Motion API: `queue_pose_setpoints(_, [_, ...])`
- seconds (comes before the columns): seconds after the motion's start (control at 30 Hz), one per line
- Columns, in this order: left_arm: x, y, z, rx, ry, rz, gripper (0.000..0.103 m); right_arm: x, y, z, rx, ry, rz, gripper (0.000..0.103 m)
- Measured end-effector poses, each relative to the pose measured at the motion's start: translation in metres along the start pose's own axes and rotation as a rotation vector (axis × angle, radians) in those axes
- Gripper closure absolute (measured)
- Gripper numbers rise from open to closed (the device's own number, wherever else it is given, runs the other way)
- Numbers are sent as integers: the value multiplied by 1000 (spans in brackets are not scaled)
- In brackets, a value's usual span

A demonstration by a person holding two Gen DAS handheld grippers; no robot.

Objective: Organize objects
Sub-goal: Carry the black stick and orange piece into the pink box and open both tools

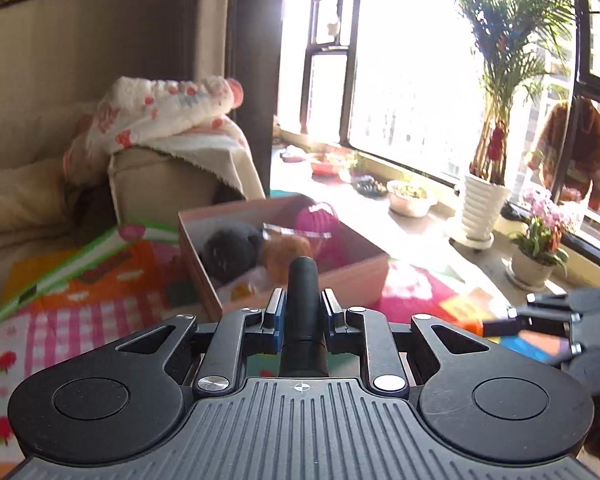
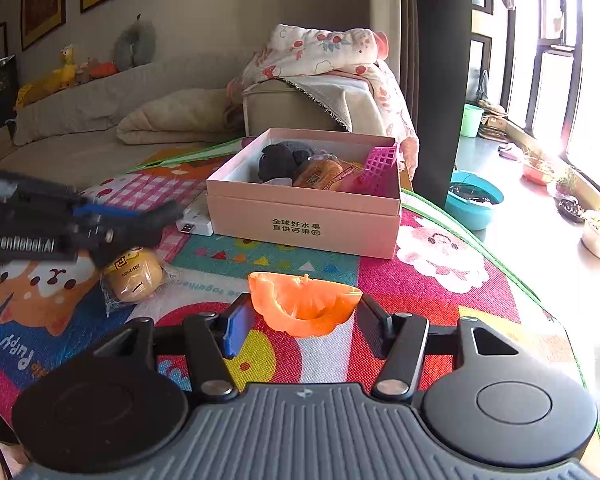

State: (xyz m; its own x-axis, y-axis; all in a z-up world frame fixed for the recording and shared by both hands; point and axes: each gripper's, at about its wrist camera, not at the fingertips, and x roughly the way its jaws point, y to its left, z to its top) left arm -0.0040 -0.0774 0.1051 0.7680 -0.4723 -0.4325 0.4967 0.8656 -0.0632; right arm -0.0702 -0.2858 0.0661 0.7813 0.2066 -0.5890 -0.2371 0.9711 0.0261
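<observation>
A pink cardboard box [image 2: 304,216] stands open on the colourful play mat [image 2: 440,280]. Inside it are a black plush [image 2: 280,158], a wrapped bread [image 2: 324,174] and a pink mesh basket [image 2: 380,170]. My right gripper [image 2: 302,320] is shut on an orange pumpkin-shaped plastic cup [image 2: 304,306], held just above the mat in front of the box. My left gripper [image 1: 302,304] is shut on a black cylindrical stick [image 1: 302,292] and points toward the box [image 1: 340,276]. In the right wrist view the left gripper [image 2: 156,216] sits at the left. Below it a wrapped bun [image 2: 134,276] lies on the mat.
A white plug [image 2: 196,220] lies against the box's left side. A beige sofa [image 2: 100,120] with a printed blanket [image 2: 324,52] rises behind the box. Right of the mat are a teal basin [image 2: 474,204], potted plants [image 1: 484,200] and the window ledge [image 1: 420,232].
</observation>
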Motion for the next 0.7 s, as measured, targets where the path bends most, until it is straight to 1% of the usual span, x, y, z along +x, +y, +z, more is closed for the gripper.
queue_pose_setpoints(0.03, [10, 5, 15, -35, -59, 14, 81, 2, -1, 0, 4, 3, -1, 46])
queue_pose_setpoints(0.1, [36, 15, 33, -108, -113, 4, 81, 8, -3, -1, 19, 15, -3, 46])
queue_pose_setpoints(0.17, [70, 27, 39, -188, -55, -10, 81, 15, -6, -2, 42, 33, -10, 46])
queue_pose_setpoints(0.2, [88, 34, 38, -243, -9, 5, 81, 17, -7, -3, 51, 41, -16, 46])
queue_pose_setpoints(0.23, [99, 40, 33, -279, 13, 15, 81, 18, -9, -3, 56, 45, -22, 46])
queue_pose_setpoints(0.27, [104, 44, 30, -292, 13, 19, 81, 19, -10, -3, 57, 47, -28, 46])
queue_pose_setpoints(0.37, [101, 53, 21, -313, -8, 15, 81, 19, -14, -2, 54, 46, -41, 46])
queue_pose_setpoints(0.43, [93, 62, 14, -335, 7, -1, 81, 22, -16, 1, 59, 50, -49, 46])
queue_pose_setpoints(0.53, [74, 65, -2, -321, 41, 6, 81, 29, -15, 11, 52, 44, -50, 46])
queue_pose_setpoints(0.6, [60, 63, -14, -307, 67, -7, 81, 31, -14, 25, 32, 16, -58, 46])
queue_pose_setpoints(0.7, [43, 59, -28, -319, 81, -66, 81, 37, -18, 59, 29, -44, -66, 46])
